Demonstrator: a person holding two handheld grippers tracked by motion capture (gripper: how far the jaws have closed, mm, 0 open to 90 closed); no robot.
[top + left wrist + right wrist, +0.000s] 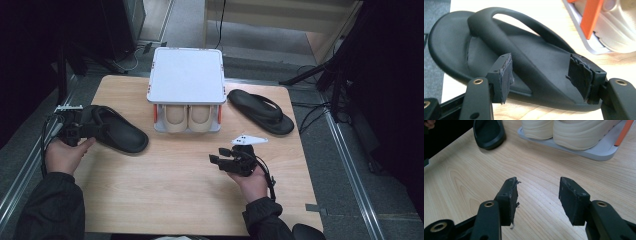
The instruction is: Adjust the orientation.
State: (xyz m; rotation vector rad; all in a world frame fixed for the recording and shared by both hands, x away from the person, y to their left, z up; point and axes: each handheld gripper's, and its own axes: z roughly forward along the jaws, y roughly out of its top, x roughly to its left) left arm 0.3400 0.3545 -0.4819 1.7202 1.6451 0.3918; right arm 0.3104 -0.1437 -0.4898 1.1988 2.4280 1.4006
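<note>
the work in hand is the left black sandal (pixel 117 131), which lies sole down near the left edge of the wooden table (pixel 170 190), its toe end pointing toward the two-tier shoe rack (pixel 186 75) at the back centre. the left gripper (pixel 75 131) is at the sandal's outer end; in the left gripper view its jaws stand wide apart, one pad (pixel 503 75) against the thick strap (pixel 506 50) and the other pad (pixel 580 75) above the footbed near the rim, so the sandal sits between the jaws but is not clamped. the sandal appears to be one-piece moulded foam or rubber: judged light, flexible rather than stiff, matte and not slippery, not fragile. the sole is wide and would likely bend or twist if pinched at one edge, so the better hold is the strap, close to where its arms meet the footbed; the strap is narrow enough for the jaws and should carry the low weight without slipping. expect the free end to droop when lifted, and allow clearance for it. the pad faces are frayed, so grip may be uneven; close firmly. the right gripper (pixel 235 159) hovers over bare table at centre right, its jaws wide and holding nothing, as the right gripper view confirms. the second black sandal (pixel 260 111) lies to the right of the rack, well apart from both grippers. a pair of cream shoes (pixel 187 117) occupies the rack's lower tier; the upper shelf is bare.
</note>
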